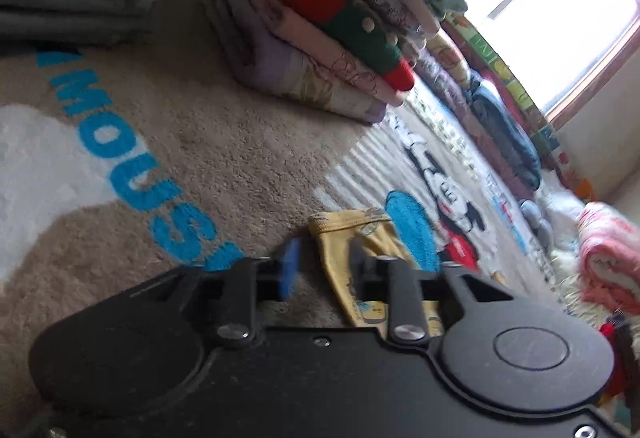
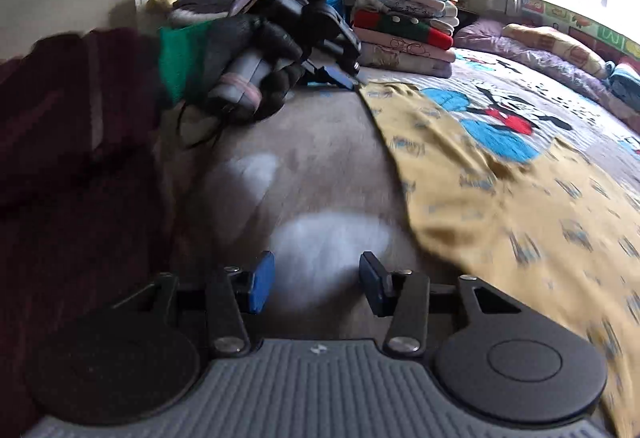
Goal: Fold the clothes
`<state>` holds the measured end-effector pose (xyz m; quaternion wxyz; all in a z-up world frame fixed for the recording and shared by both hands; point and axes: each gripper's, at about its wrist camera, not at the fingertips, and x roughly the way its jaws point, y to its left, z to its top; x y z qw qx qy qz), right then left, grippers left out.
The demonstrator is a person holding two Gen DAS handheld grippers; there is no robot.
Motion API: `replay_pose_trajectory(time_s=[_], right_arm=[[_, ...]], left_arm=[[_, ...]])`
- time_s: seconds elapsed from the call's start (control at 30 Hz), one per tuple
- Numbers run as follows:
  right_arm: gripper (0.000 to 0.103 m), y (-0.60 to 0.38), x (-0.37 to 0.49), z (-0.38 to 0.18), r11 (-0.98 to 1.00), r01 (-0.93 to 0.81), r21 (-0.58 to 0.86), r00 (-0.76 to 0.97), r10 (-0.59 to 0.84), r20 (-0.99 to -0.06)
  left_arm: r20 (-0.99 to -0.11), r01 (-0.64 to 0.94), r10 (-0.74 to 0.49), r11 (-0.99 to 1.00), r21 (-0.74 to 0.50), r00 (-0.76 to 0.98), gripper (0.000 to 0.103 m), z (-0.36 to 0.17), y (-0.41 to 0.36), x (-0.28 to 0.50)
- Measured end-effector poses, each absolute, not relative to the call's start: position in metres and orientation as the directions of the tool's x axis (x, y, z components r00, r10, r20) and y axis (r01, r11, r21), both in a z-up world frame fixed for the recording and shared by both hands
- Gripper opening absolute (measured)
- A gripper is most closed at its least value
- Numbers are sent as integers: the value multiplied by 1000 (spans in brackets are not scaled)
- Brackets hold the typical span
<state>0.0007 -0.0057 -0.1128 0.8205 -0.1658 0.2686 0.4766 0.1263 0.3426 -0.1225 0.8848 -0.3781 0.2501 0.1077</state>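
While a yellow printed cotton garment (image 2: 500, 198) lies spread on the cartoon-print blanket (image 2: 320, 158), the left gripper (image 1: 324, 262) straddles its corner, jaws apart; the right gripper (image 2: 316, 284) gapes empty beside its edge. Judged next: pinching fabric.

Yellow garment (image 2: 500, 198): thin printed cloth, matt. Blanket (image 1: 240, 158): rough, fuzzy pile. Left gripper (image 1: 324, 270) and right gripper (image 2: 316, 282): matt black plastic, blue pads, shiny metal screws. Right gripper base is ribbed grey.
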Motion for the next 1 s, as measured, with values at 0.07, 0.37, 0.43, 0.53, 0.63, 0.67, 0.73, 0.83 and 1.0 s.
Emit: replay_pose_trajectory(time_s=[0.07, 0.37, 0.43, 0.53, 0.63, 0.67, 0.73, 0.83, 1.0], right_arm=[[47, -28, -11, -112, 522, -853, 6, 418, 689, -592], [48, -202, 25, -109, 791, -336, 512, 671, 582, -459], [49, -242, 30, -115, 785, -194, 588, 743, 509, -434], [49, -286, 35, -130, 745, -46, 666, 797, 429, -425], [50, -302, 34, -142, 699, -10, 715, 798, 437, -415], [49, -302, 34, -144, 695, -19, 719, 794, 447, -412], [49, -295, 35, -145, 716, -39, 697, 787, 452, -420], [49, -291, 43, -153, 682, -27, 731, 791, 462, -402], [41, -285, 53, -159, 666, 2, 746, 821, 425, -382]], left_arm=[[-518, -392, 30, 691, -607, 855, 42, -118, 339, 120], [-462, -283, 59, 856, -432, 885, 42, -84, 259, 108], [-457, -236, 33, 888, -395, 889, 44, -80, 232, 107], [-452, -165, -6, 927, -337, 892, 44, -75, 191, 106], [-450, -91, -45, 957, -276, 892, 44, -70, 151, 104], [-449, -66, -58, 965, -255, 891, 44, -68, 137, 104], [-448, -25, -80, 974, -224, 890, 44, -66, 114, 104], [-444, 16, -105, 980, -199, 890, 44, -65, 89, 105], [-461, 64, -139, 982, -176, 876, 44, -67, 58, 109]])
